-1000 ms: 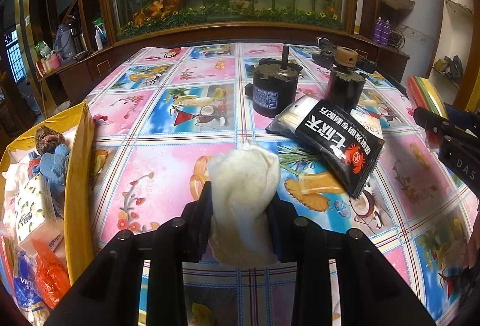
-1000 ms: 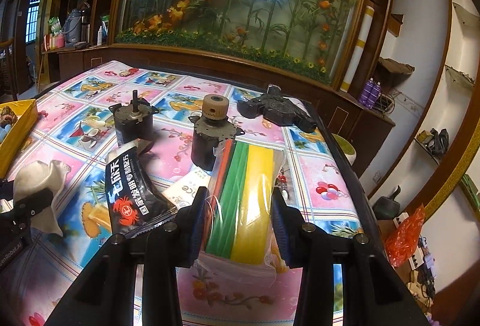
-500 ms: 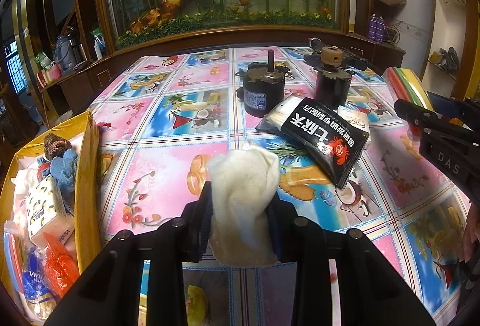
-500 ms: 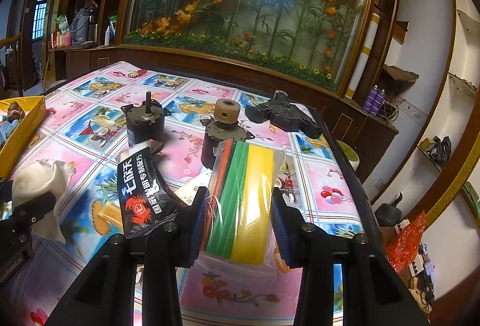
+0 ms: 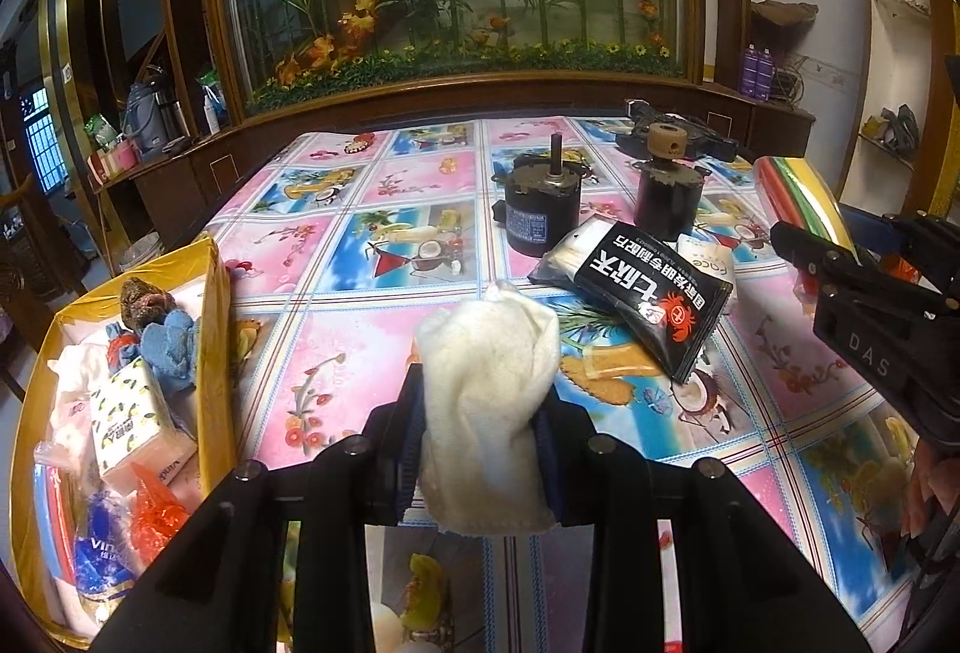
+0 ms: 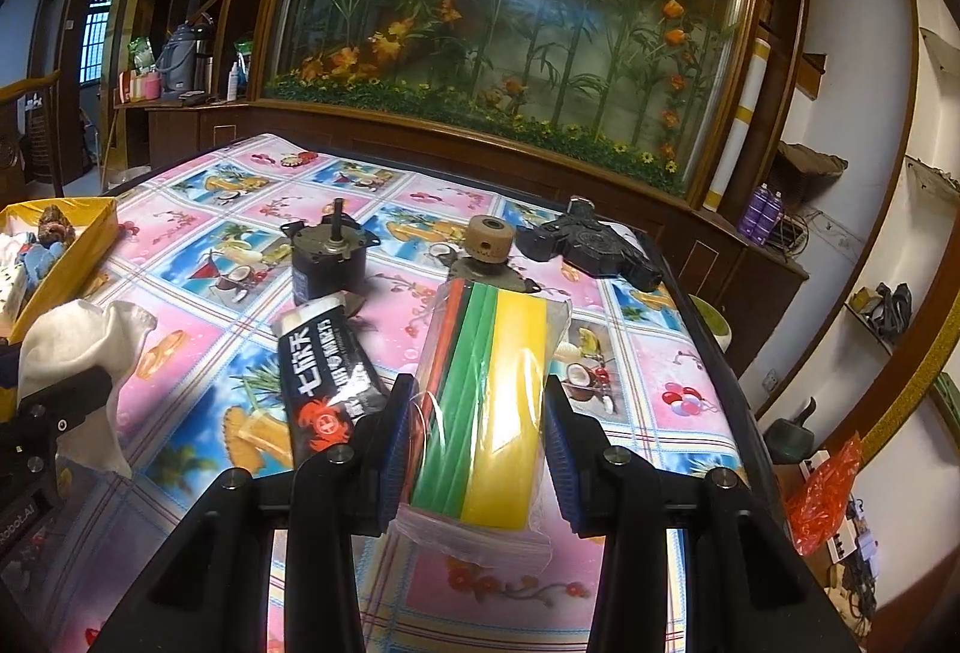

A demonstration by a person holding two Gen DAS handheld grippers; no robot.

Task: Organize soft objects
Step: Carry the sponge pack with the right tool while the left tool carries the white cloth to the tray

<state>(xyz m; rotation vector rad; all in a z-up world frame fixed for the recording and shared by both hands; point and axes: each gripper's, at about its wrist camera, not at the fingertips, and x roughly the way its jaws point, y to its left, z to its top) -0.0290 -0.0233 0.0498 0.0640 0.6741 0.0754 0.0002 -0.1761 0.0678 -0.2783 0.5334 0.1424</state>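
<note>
Altogether, two grippers were seen, and each one had one soft thing. The left gripper (image 5: 480,443) was squeezed tight on one white cloth (image 5: 486,389), which was lifted above the table (image 5: 336,329). The right gripper (image 6: 477,449) was closed on one clear bag of coloured foam sheets (image 6: 486,401), also held up over the table.

On the flowery table, two dark motors were counted: one with a thin shaft (image 5: 543,218) and one with a tan wheel on top (image 5: 666,185). One black packet with a red crab (image 5: 648,299) was laid near them, with a white packet (image 5: 708,260) partly under it. One black machine part (image 6: 591,248) was set at the far edge. One yellow box (image 5: 213,353) was placed at the left, and many soft things were piled in it, with a blue cloth (image 5: 171,341) among them.

Compared with a second before, more of the yellow box was shown in the left view, and the cloth was carried a little higher. The foam bag was kept in the same grip, and the motors were seen a bit farther off in the right view.

Both grippers were pointed forward and tilted downward. A bit of a hand (image 5: 927,485) was glimpsed behind the right gripper.
</note>
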